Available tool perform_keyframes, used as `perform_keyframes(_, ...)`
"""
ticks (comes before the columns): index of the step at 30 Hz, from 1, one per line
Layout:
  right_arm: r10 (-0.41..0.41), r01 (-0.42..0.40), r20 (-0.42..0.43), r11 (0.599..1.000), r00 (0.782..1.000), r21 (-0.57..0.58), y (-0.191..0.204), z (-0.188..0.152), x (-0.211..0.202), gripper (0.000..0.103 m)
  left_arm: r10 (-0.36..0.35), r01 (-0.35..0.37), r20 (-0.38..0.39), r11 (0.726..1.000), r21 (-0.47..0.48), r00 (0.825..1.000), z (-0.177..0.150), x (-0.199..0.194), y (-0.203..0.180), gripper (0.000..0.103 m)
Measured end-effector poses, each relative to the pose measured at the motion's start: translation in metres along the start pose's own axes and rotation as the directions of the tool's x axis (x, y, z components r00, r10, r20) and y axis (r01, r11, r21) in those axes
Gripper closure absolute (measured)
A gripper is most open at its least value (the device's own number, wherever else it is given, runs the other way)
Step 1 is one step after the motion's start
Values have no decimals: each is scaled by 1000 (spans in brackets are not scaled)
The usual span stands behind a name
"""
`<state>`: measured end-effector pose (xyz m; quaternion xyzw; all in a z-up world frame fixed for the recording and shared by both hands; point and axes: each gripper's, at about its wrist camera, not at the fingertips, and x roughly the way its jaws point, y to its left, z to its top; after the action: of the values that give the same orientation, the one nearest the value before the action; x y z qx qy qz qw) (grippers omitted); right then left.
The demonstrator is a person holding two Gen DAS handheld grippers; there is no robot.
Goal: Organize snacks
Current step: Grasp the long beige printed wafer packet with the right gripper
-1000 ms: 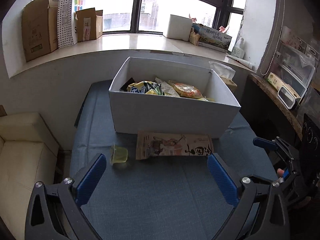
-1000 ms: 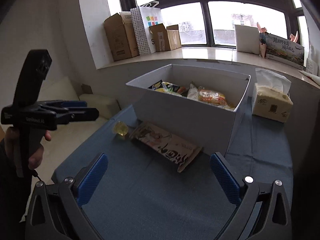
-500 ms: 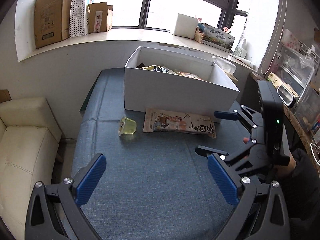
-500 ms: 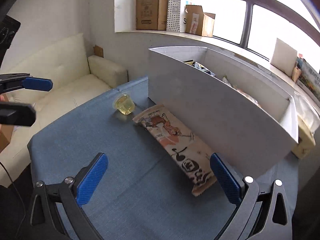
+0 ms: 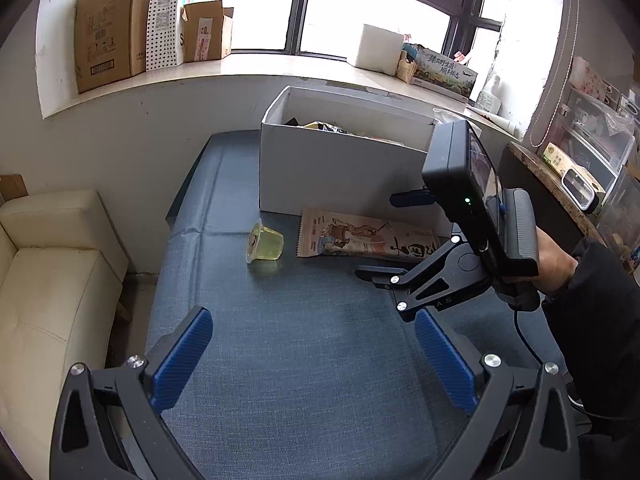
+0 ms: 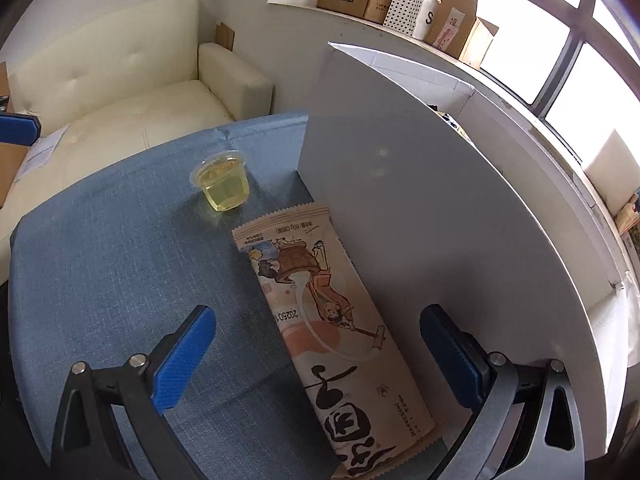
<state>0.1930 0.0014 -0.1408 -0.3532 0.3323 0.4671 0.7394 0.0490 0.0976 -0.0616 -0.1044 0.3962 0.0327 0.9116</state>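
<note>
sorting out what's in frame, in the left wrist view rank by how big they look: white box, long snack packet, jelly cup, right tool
1. white box
2. right tool, though it sits nearer the camera, so its rank over the packet is unsure
3. long snack packet, partly hidden by that tool
4. jelly cup, clearly smallest

The right tongs have moved in low, close to the long snack pack, which now lies between their open blue fingers. The left tongs have pulled back from the white box, so the right tongs show big on the right side of the left view.
</note>
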Motion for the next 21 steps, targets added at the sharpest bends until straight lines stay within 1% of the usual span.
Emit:
perform_keyframes(2, -31, 31, -10, 999, 999, 25, -2, 2, 4, 0, 5, -5, -4, 1000, -1, 1000, -1, 1, 0, 0)
perform_keyframes(6, 14, -12, -14, 992, 1000, 126, -13, 4, 10, 0, 11, -11, -3, 1000, 4, 1000, -2, 1, 0, 0)
perform_keyframes(7, 18, -16, -17, 992, 1000, 128, -14, 5, 11, 0, 11, -11, -3, 1000, 4, 1000, -2, 1, 1, 0)
perform_keyframes(11, 10, -3, -84, 997, 996, 81, -11, 4, 26, 0, 8, -8, -9, 1000, -7, 1000, -2, 3, 3, 0)
perform_keyframes(16, 30, -22, -85, 996, 996, 90, -14, 2, 32, 0, 9, -9, -13, 1000, -4, 1000, -3, 4, 4, 0)
perform_keyframes(19, 56, -46, -91, 994, 994, 103, -20, 1, 37, 0, 9, -9, -19, 1000, -7, 1000, -5, 6, 4, 0)
perform_keyframes(21, 124, -108, -108, 983, 986, 147, -26, -5, 41, 0, 13, -13, -25, 1000, -7, 1000, -6, 7, 4, 0)
